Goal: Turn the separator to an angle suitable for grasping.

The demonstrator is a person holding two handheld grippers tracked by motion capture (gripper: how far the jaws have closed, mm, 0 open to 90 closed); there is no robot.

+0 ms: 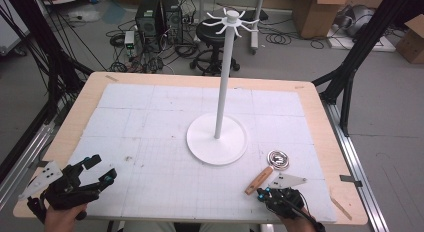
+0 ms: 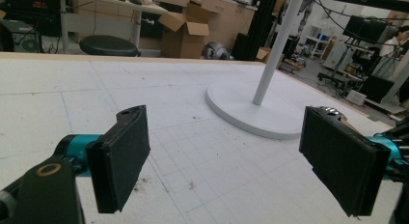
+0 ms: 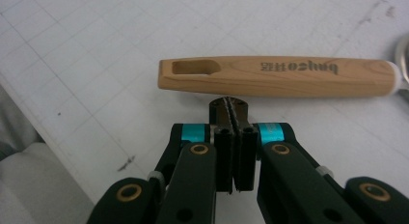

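The worktop (image 1: pixel 320 117) is a wooden board covered with a white gridded mat (image 1: pixel 150 142). Near its middle stands a white stand (image 1: pixel 217 139): a round flat base with a tall thin pole that ends in a ring of spoke-like hooks at the top. In the left gripper view the same stand (image 2: pixel 251 115) rises ahead and to the right of the jaws.

The left gripper (image 1: pixel 97 172) rests at the near left corner of the mat, held in a hand (image 1: pixel 62 219). Its jaws are spread wide apart with nothing between them, only bare mat.

The right gripper (image 1: pixel 265 193) sits at the near right edge of the worktop. Its jaws are pressed together, pad against pad, and hold nothing; in the right gripper view the right gripper's tips (image 3: pixel 228 105) lie just beside the long side of the wooden handle, very close to it.

That wooden handle (image 3: pixel 275 77) lies flat on the mat, with a slot cut in one end and printed lettering along it. From above, the wooden handle (image 1: pixel 258 180) points diagonally toward a coiled metal whisk head (image 1: pixel 278 158) at its far end, right of the stand's base.
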